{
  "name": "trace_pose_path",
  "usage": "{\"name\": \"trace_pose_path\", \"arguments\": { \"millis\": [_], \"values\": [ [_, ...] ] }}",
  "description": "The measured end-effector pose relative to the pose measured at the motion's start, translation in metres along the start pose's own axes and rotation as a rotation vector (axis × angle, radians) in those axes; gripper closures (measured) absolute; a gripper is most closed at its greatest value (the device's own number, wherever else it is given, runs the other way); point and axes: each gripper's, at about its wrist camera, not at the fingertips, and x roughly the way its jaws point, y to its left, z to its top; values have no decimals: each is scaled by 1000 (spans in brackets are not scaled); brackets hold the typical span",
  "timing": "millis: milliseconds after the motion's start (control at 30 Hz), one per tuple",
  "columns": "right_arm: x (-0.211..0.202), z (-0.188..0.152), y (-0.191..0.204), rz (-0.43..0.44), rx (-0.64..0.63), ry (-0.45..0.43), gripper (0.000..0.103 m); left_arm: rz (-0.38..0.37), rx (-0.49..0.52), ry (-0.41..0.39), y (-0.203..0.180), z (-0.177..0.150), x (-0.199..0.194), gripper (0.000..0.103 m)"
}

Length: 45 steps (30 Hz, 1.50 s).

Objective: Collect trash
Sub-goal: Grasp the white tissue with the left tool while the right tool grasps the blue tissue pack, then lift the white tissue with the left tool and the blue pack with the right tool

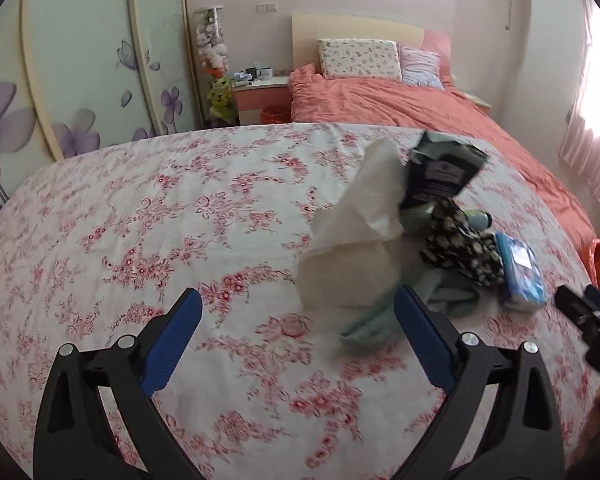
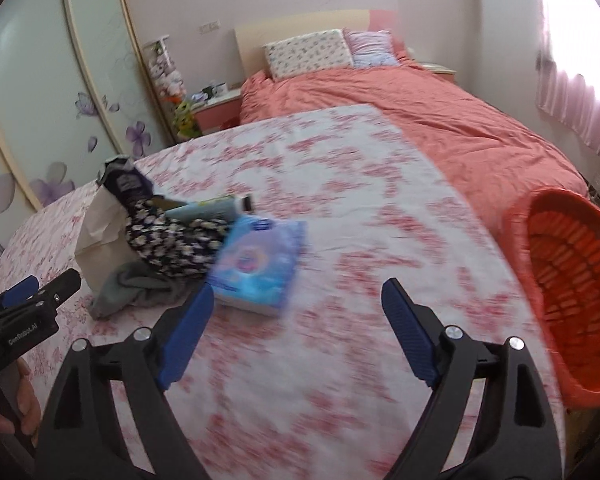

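Approach step, nothing picked yet. Left hand-held gripper jaws spread wide, empty, aimed at the crumpled white paper just ahead of its tips. Right hand-held gripper also wide apart, empty, blue tissue pack just off its left finger. Trash heap sits on the floral bed sheet: paper, dark wrapper, black floral cloth, grey-green rag. Red basket at the bed's right edge, looks empty. Next likely: left closes on the paper, carries it to the basket. Soft paper, pinch deep.
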Motion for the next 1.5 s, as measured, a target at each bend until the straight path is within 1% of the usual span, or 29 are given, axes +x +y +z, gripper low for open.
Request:
{"name": "trace_pose_path", "arguments": {
  "millis": [200, 267, 333, 400, 533, 600, 700, 733, 800, 833, 900, 967, 1000, 1133, 1267, 1367, 1500],
  "values": [
    [20, 2, 24, -30, -35, 25, 20, -33, -5, -11, 3, 1, 4, 7],
    [23, 3, 24, -31, -26, 41, 21, -46, 2, -17, -1, 4, 8, 7],
    [26, 5, 22, -42, -8, 49, 22, -42, 15, -16, -6, 7, 15, 7],
    [28, 6, 21, -45, 1, 59, 24, -45, 18, -6, -7, 11, 23, 7],
    [34, 6, 20, -37, 9, 82, 26, -80, 9, 11, -13, 16, 32, 8],
    [36, 7, 21, -35, 10, 90, 27, -80, 11, 17, -18, 18, 37, 8],
    [40, 9, 21, -40, 13, 97, 30, -68, 23, 49, -22, 21, 49, 21],
    [40, 9, 21, -41, 13, 95, 31, -67, 21, 59, -24, 20, 52, 24],
    [41, 10, 21, -44, 16, 93, 32, -75, 9, 80, -23, 21, 58, 31],
    [42, 11, 21, -47, 17, 94, 33, -80, 0, 83, -21, 21, 60, 32],
    [44, 12, 23, -56, 14, 94, 38, -87, -13, 86, -18, 21, 60, 41],
    [44, 12, 24, -61, 4, 95, 46, -85, -19, 89, -13, 22, 58, 43],
    [44, 12, 24, -66, -1, 95, 48, -78, -17, 88, -10, 22, 58, 44],
    [40, 11, 16, -89, -7, 93, 50, -73, -14, 95, 2, 18, 54, 45],
    [33, 7, 1, -142, -1, 86, 50, -82, 3, 101, 16, 10, 46, 44],
    [35, 8, -7, -137, 24, 94, 50, -76, -6, 99, 20, 10, 47, 42],
    [38, 8, -5, -153, 5, 101, 48, -76, -29, 93, 17, 10, 50, 42]
  ]
}}
